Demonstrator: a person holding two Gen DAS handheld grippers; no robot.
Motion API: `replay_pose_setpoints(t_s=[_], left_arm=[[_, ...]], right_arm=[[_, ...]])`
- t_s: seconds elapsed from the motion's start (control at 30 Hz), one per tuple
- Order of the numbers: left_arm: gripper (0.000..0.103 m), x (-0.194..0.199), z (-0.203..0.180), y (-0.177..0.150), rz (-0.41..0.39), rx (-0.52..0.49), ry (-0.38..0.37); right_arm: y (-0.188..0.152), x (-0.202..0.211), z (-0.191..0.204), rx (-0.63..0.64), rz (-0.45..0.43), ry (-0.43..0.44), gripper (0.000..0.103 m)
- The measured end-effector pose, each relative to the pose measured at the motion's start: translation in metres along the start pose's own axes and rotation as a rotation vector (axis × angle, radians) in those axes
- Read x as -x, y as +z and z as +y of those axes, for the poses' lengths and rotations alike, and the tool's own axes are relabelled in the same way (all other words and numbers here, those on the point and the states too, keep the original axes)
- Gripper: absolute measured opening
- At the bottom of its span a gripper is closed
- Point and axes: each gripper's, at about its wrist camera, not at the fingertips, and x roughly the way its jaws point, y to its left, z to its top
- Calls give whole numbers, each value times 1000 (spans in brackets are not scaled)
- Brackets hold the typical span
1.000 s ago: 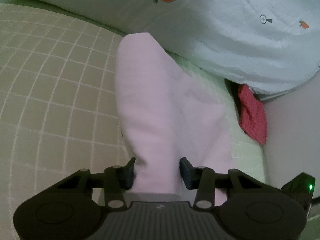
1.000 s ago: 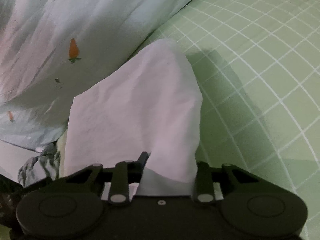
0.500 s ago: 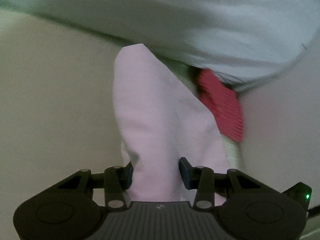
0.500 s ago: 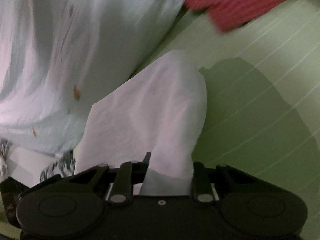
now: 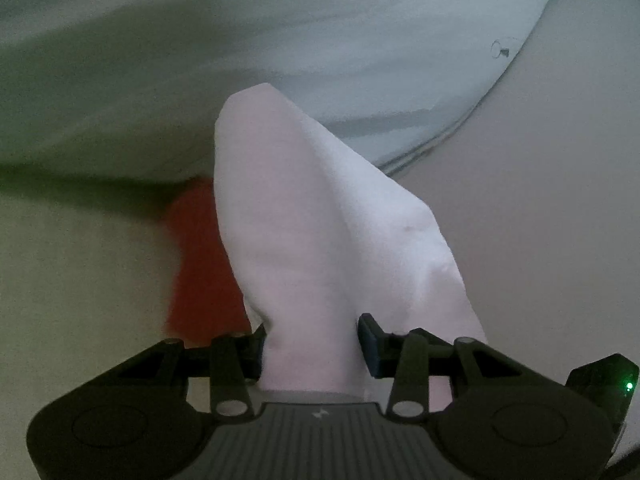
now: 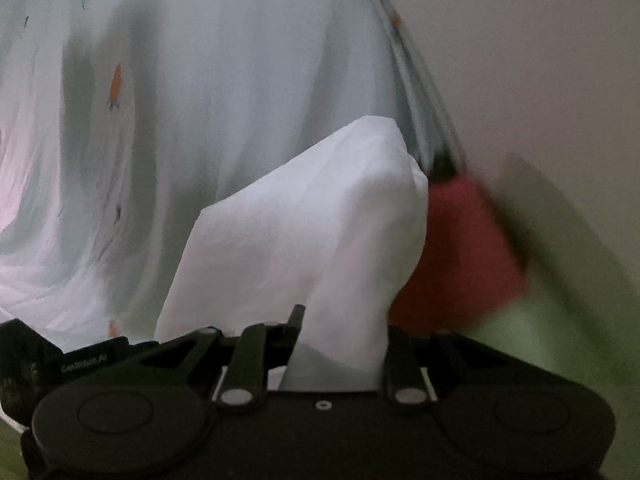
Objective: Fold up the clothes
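- Left gripper (image 5: 312, 344): fingers pinch a bunched fold of the pale pink cloth (image 5: 320, 232), which fills the gap betw. the two pads and rises fwd from them in a tall, tapering hump.
- Right gripper (image 6: 340, 340): also clamped on the pink cloth (image 6: 304, 240); fabric is wedged betw. its fingers and drapes up and to the left in a broad, creased sheet w/ a rounded top corner.
- Cloth sits up in both grips; whether any of it touches the surface below, can't tell.
- Behind it in both views: a big light blue-white sheet (image 6: 224, 92) w/ small orange carrot prints (image 6: 116, 84) (blurred, only a couple readable).
- Red fabric (image 5: 200, 264) lies just left of the pink cloth in the left wrist view; in the right wrist view the same red patch (image 6: 460, 256) shows just right of the cloth. Heavily smeared, pattern not legible.
- Green bedcover (image 6: 560, 344) at lower right of the right wrist view, blurred.
- Pale wall (image 5: 540, 220) fills the right side of the left wrist view.
- Small green LED (image 5: 627, 386) glows on the left gripper's body.
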Motion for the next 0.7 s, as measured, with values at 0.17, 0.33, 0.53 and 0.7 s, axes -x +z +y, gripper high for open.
replay_pose_setpoints(t_s=[0.17,0.33,0.53,0.7], left_arm=[[45,-65,13,27,-19,-16,9],[47,-152,69,17,115,43,146],[51,-156,79,9,113,-46,102],[53,-147,81,5,125,-21,102]], right_arm=[[49,-56,-21,183,-21,-85,21],[42,-157,-65,224,71,-221,28],[20,-193,-94,185,69,-272,39],[22,-190,-97,184,64,-284,45]])
